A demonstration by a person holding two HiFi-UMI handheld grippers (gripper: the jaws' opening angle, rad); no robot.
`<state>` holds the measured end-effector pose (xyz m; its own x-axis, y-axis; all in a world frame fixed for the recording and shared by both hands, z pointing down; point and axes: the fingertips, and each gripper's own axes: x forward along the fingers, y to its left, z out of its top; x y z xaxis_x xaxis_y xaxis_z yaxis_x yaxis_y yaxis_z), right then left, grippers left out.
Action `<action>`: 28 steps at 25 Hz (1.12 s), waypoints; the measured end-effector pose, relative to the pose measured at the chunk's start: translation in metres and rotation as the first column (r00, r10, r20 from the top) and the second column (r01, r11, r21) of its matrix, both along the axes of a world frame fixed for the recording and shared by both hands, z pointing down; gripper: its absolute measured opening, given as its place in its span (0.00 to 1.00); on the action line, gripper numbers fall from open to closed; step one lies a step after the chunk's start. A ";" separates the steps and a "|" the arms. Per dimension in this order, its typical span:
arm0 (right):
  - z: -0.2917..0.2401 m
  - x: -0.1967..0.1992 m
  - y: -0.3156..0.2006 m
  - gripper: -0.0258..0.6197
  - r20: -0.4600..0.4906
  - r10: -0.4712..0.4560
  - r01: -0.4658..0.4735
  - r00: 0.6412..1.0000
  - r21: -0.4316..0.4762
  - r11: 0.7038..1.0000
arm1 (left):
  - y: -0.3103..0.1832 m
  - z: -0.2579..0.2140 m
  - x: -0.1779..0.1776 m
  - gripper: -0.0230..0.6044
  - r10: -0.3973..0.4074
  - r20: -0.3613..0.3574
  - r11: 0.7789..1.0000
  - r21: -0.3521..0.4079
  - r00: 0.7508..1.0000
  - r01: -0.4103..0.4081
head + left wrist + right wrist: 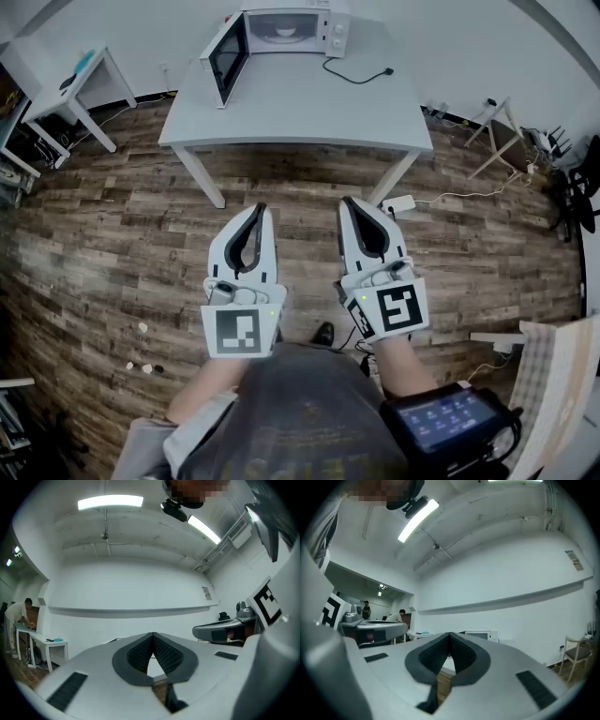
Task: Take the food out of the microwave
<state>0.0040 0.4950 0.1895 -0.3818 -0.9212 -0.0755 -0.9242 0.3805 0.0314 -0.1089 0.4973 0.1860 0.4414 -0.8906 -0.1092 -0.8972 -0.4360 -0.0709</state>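
The microwave (291, 28) is sitting at the far edge of the bench (300, 112). Its long side is running left to right along that edge, and its opening is facing the person. Its door (228, 58) is standing swung wide at the microwave's left, with its free edge pointing out toward the person. Inside the microwave a white dish (284, 31) of food is lying. It is looking round, so no long axis is showing, and the food itself is too small to make out. A black cable (354, 73) is trailing over the bench just right of the microwave.

Both hand-held grippers are hovering over the wood floor (112, 244), well apart from the microwave on the person's side of the bench, and are pointing toward it. The left hand-held gripper (260, 208) is keeping its jaws pressed together at the tips with nothing between them. The right hand-held gripper (348, 201), just beside it, is likewise showing its jaws pressed together and empty.
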 end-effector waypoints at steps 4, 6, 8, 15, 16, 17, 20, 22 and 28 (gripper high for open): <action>-0.003 -0.003 -0.003 0.05 -0.002 -0.007 0.007 1.000 0.007 1.000 | -0.002 -0.003 -0.001 0.05 -0.001 0.000 1.000 0.007 1.000 0.001; -0.003 -0.003 -0.004 0.05 -0.001 -0.008 0.008 1.000 0.007 1.000 | -0.003 -0.003 -0.001 0.05 -0.001 -0.003 1.000 0.004 1.000 0.001; -0.002 -0.003 -0.004 0.05 0.000 -0.006 0.006 1.000 0.006 1.000 | -0.003 -0.002 -0.001 0.05 0.001 -0.003 1.000 0.001 1.000 -0.001; 0.001 0.001 -0.002 0.05 0.027 -0.008 0.008 1.000 -0.001 1.000 | -0.003 0.002 0.004 0.05 0.005 -0.011 1.000 -0.003 1.000 -0.005; 0.002 0.002 -0.002 0.05 0.044 -0.012 0.012 0.999 -0.005 1.000 | -0.003 0.003 0.005 0.05 0.004 -0.013 1.000 -0.008 1.000 -0.004; 0.002 0.004 -0.002 0.05 0.059 -0.016 0.016 0.998 -0.008 1.000 | -0.004 0.004 0.006 0.05 0.003 -0.013 1.000 -0.012 1.000 -0.003; 0.000 0.012 -0.004 0.05 0.073 -0.026 0.026 0.997 -0.009 1.000 | -0.005 0.004 0.014 0.05 -0.005 -0.011 1.000 -0.014 1.000 0.005; 0.002 0.019 -0.005 0.05 0.057 -0.032 0.033 0.998 -0.012 0.999 | -0.005 0.004 0.021 0.05 -0.017 -0.011 1.000 -0.014 1.000 0.017; 0.014 0.046 -0.006 0.05 0.039 -0.074 0.076 0.996 -0.043 0.996 | -0.002 0.009 0.049 0.05 -0.054 0.000 0.998 -0.022 0.999 0.054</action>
<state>0.0499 0.4895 0.2034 -0.4478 -0.8927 -0.0507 -0.8932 0.4492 -0.0211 -0.0602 0.4950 0.1952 0.3926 -0.9153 -0.0897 -0.9195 -0.3883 -0.0619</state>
